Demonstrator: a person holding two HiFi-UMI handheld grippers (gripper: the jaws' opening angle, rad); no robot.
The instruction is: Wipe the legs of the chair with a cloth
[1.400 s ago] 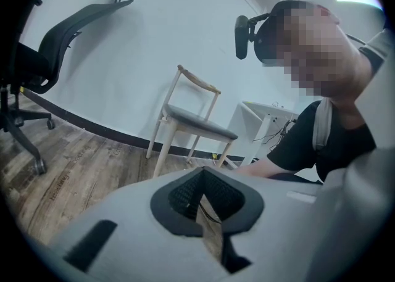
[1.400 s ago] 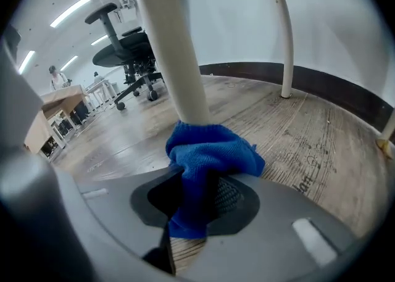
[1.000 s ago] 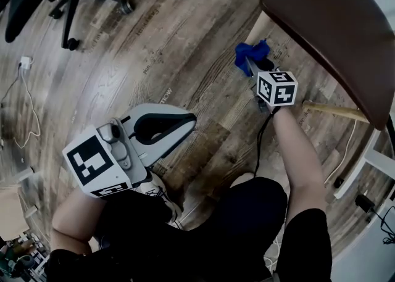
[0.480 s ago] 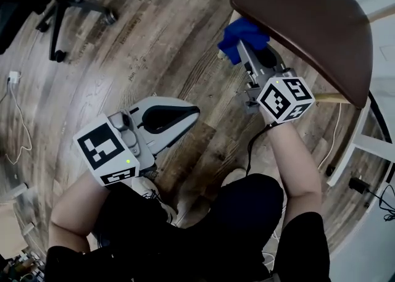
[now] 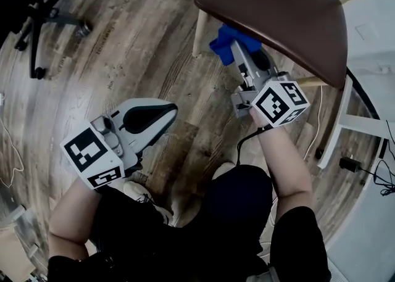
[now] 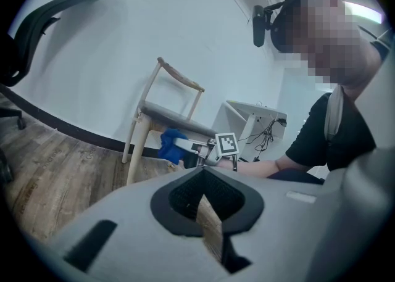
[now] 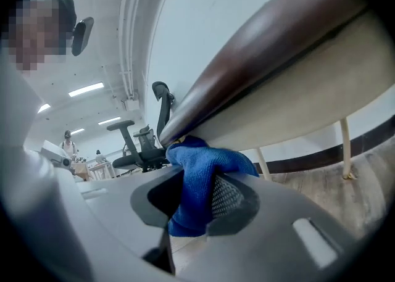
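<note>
The right gripper (image 5: pixel 239 52) has its jaws clamped on the blue cloth (image 5: pixel 227 39), which bunches out past the tips. The cloth needs to stay pinched deep, with that loose wad as the only part that meets wood, so no hard jaw plastic scrapes the finish. By my reading, the step in hand is bringing the wad onto the front leg (image 5: pixel 199 33). The wipe will go best pressed flat against the leg's side and drawn along its length, then repeated on the other faces.

In the right gripper view the cloth (image 7: pixel 199 179) fills the gap between the jaws and rises against the underside of the seat (image 7: pixel 290 102), right at its edge. From the head view the cloth sits just under the seat rim (image 5: pixel 278 9). The pale leg is just beside it on the left, and I cannot tell if they touch.

The left gripper (image 5: pixel 164 113) hangs lower over the floor (image 5: pixel 123 46), well apart from the chair (image 6: pixel 165 114). Its jaws are together on nothing. It could steady the chair if the wipe makes it slide.
</note>
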